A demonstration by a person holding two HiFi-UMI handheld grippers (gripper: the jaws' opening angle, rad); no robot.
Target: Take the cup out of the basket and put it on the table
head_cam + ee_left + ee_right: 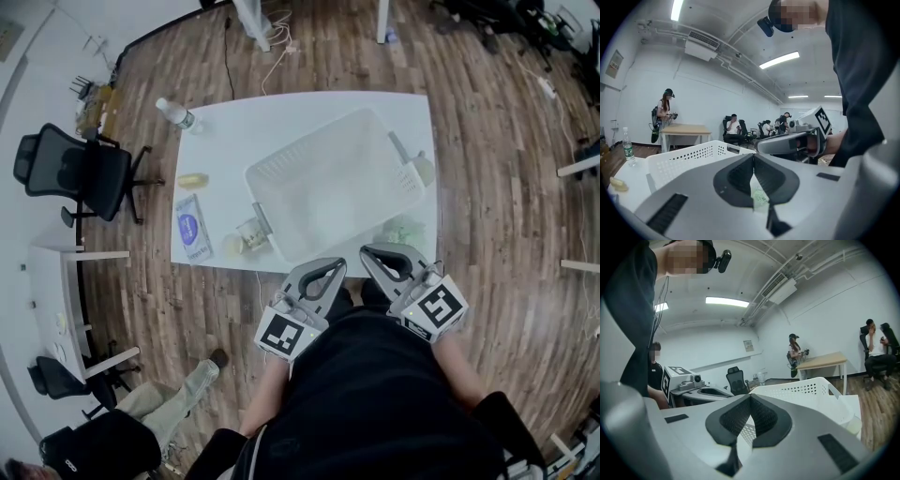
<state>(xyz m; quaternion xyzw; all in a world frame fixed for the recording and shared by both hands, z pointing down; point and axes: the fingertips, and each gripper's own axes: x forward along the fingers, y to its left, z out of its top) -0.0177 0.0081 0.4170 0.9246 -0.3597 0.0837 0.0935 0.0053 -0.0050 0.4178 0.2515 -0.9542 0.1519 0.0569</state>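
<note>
left fingers: the jaws of your left gripper are pressed together tip to tip, with nothing between them.
right fingers: your right gripper is closed the same way and carries nothing.
gripper placement: you hold both side by side close to your body, at the near edge of the table. they point toward the basket and neither touches it.
cup: the cup sits on the table, outside the basket, just beside its near left corner.
beside the cup: a small pale round thing lies just to its left, on the side away from the basket.
left part of the table: a flat packet lies near the left edge, with a small yellow thing beyond it. a water bottle stands upright at the far left corner.
right part of the table: a green bundle lies near the basket's near right corner, and a pale object sits by the basket's right handle. you cannot tell what either one is.
room: a black office chair stands left of the table on the wooden floor. a person stands at a wooden desk by the far wall.
</note>
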